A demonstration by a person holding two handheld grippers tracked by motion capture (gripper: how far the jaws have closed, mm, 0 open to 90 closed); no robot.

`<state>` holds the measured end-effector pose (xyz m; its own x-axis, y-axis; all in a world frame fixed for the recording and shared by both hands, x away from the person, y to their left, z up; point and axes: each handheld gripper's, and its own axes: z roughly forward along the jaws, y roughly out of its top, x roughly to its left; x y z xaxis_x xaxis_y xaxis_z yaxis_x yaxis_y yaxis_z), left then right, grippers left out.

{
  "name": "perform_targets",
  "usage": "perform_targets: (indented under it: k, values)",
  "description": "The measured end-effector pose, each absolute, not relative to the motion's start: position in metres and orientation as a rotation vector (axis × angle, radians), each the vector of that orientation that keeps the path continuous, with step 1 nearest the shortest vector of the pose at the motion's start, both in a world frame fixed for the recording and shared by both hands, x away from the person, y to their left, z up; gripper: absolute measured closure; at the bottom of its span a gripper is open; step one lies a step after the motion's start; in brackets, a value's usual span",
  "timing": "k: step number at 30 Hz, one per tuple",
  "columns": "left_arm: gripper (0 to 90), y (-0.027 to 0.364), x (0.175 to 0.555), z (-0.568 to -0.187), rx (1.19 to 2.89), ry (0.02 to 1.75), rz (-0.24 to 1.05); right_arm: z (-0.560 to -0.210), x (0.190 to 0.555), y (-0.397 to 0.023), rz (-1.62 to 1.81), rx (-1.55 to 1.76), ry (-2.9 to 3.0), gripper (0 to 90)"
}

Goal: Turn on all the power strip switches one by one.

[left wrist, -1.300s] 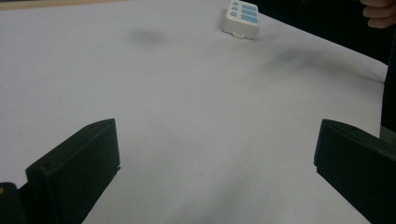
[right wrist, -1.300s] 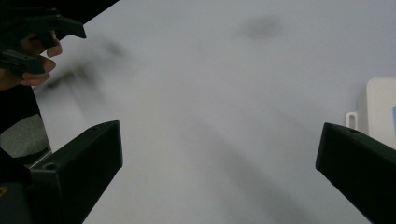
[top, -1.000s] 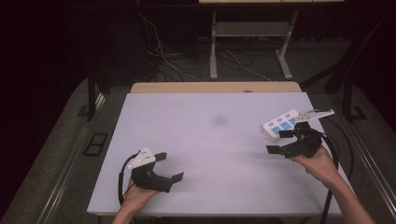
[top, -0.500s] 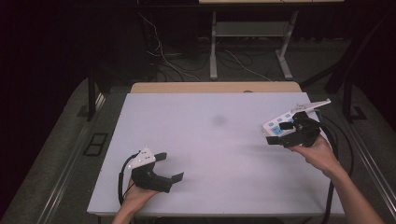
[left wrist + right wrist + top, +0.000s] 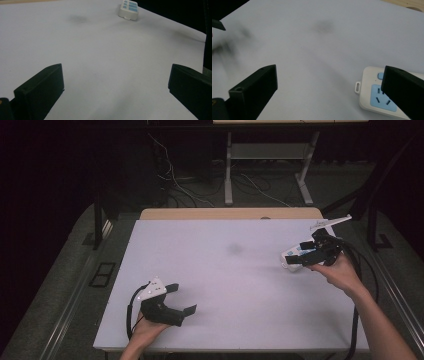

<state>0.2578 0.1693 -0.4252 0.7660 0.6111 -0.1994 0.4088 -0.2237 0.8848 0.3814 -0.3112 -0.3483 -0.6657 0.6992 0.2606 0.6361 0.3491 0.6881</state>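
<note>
A white power strip (image 5: 288, 256) with pale blue sockets lies flat at the right side of the white table (image 5: 225, 270). My right gripper (image 5: 301, 253) hovers over it, open. In the right gripper view its right jaw covers part of the power strip (image 5: 375, 96), and bare table lies between the jaws of the right gripper (image 5: 329, 92). My left gripper (image 5: 182, 298) rests open near the front left of the table, holding nothing. The left gripper view shows the left gripper (image 5: 116, 87) open over bare table, with the power strip (image 5: 128, 9) far off.
A faint dark smudge (image 5: 233, 249) marks the table's middle. A wooden strip (image 5: 230, 213) runs along the far edge. Beyond it are a desk frame (image 5: 265, 165) and floor cables (image 5: 175, 185). Dark floor surrounds the table.
My right gripper has moved away from the person and slightly left, coming over the power strip's end. The left gripper has stayed put.
</note>
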Motion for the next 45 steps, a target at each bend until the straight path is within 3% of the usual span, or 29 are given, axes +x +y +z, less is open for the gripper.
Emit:
perform_targets:
  k: [22, 23, 25, 31, 32, 36, 37, 41, 45]
  values:
    - [0.0, 0.169, 0.258, -0.426, 1.86, 0.781, 0.227, -0.369, 0.416, -0.32, 1.138, 1.316, 2.496, 0.3]
    - [0.0, 0.169, 0.258, -0.426, 1.861, 0.782, 0.227, -0.37, 0.417, -0.32, 1.123, 1.323, 2.489, 2.3]
    - [0.0, 0.169, 0.258, -0.426, 1.865, 0.779, 0.228, -0.372, 0.419, -0.322, 1.085, 1.337, 2.459, 15.2]
    - [0.0, 0.17, 0.258, -0.425, 1.859, 0.781, 0.23, -0.377, 0.424, -0.327, 1.053, 1.407, 2.43, 25.2]
    - [0.0, 0.17, 0.258, -0.425, 1.857, 0.782, 0.23, -0.379, 0.426, -0.33, 1.05, 1.424, 2.434, 34.3]
    - [0.0, 0.17, 0.259, -0.426, 1.86, 0.783, 0.229, -0.38, 0.428, -0.334, 1.041, 1.434, 2.428, 42.5]
    - [0.0, 0.17, 0.259, -0.426, 1.86, 0.782, 0.228, -0.38, 0.429, -0.336, 1.054, 1.44, 2.423, 51.1]
    - [0.0, 0.168, 0.259, -0.426, 1.87, 0.776, 0.224, -0.381, 0.431, -0.339, 1.061, 1.46, 2.418, 58.2]
    - [0.0, 0.168, 0.259, -0.426, 1.871, 0.772, 0.219, -0.384, 0.435, -0.344, 1.085, 1.494, 2.423, 75.5]
